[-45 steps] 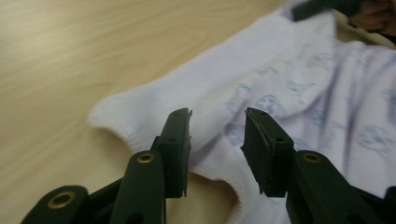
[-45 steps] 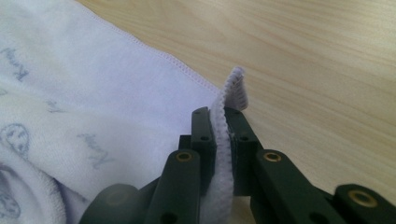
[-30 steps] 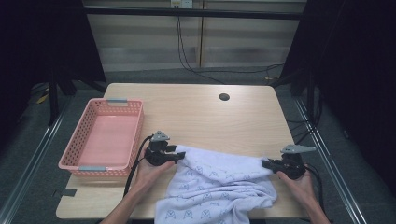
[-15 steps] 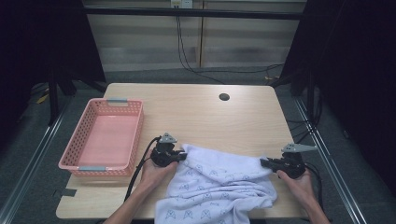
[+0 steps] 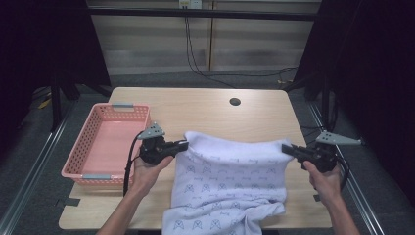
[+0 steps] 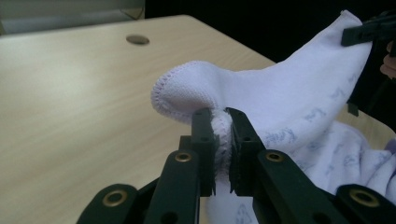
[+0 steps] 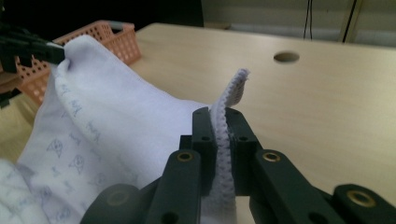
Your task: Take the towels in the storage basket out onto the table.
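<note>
A white towel (image 5: 227, 181) with a pale blue print hangs stretched between my two grippers above the wooden table (image 5: 205, 107); its lower part bunches near the front edge. My left gripper (image 5: 184, 144) is shut on the towel's left top corner (image 6: 223, 125). My right gripper (image 5: 285, 148) is shut on the right top corner (image 7: 226, 122). In the left gripper view the right gripper (image 6: 369, 32) shows at the far end of the towel (image 6: 299, 98). In the right gripper view the left gripper (image 7: 44, 50) holds the far corner of the towel (image 7: 107, 116).
A pink plastic basket (image 5: 78, 147) stands empty on the table's left side, close to my left hand; its corner (image 7: 112, 35) appears in the right gripper view. A round cable hole (image 5: 235, 102) is near the table's back edge. The floor drops away past the right edge.
Both grippers have lifted and drawn the towel's top edge farther back over the table, pulling it taut. More of the towel now hangs spread flat between them.
</note>
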`<state>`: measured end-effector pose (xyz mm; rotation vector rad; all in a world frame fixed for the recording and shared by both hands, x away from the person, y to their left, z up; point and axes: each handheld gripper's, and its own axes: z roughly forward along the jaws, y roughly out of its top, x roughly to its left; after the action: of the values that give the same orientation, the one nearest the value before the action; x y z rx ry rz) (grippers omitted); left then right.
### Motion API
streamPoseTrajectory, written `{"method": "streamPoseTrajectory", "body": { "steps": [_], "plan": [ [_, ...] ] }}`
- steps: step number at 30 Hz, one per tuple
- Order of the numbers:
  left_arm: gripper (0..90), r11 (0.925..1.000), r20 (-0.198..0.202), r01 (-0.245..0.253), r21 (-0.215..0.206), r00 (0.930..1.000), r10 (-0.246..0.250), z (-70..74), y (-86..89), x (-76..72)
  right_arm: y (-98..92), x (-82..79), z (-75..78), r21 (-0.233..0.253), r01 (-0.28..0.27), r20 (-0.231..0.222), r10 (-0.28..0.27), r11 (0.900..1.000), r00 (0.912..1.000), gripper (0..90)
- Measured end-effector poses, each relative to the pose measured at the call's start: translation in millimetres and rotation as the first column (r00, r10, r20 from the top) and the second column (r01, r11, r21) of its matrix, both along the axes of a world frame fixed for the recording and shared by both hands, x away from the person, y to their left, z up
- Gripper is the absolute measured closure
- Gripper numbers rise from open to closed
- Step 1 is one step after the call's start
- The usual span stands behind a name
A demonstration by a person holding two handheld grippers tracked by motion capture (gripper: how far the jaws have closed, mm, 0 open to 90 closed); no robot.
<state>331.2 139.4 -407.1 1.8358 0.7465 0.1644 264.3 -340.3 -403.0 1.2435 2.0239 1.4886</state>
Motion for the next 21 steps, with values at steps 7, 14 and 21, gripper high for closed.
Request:
{"method": "streamPoseTrajectory", "body": {
  "steps": [7,14,21],
  "plan": [
    [82.9,0.9956,0.079,-0.043,-0.083,0.9957,0.050,47.2,13.3,7.0,3.5,16.9,47.8,0.031,0.007,0.114,-0.010,0.999,0.9934,85.4],
    [82.8,0.9929,0.146,-0.074,-0.094,0.9854,0.087,87.7,19.6,20.5,3.4,34.7,82.9,0.071,0.024,0.184,-0.037,0.997,0.9822,85.4],
    [82.7,0.9921,0.149,-0.112,-0.056,0.9816,0.120,104.0,16.5,55.4,8.1,71.5,106.1,0.071,0.052,0.203,-0.066,0.996,0.9769,85.5]
  ]
}}
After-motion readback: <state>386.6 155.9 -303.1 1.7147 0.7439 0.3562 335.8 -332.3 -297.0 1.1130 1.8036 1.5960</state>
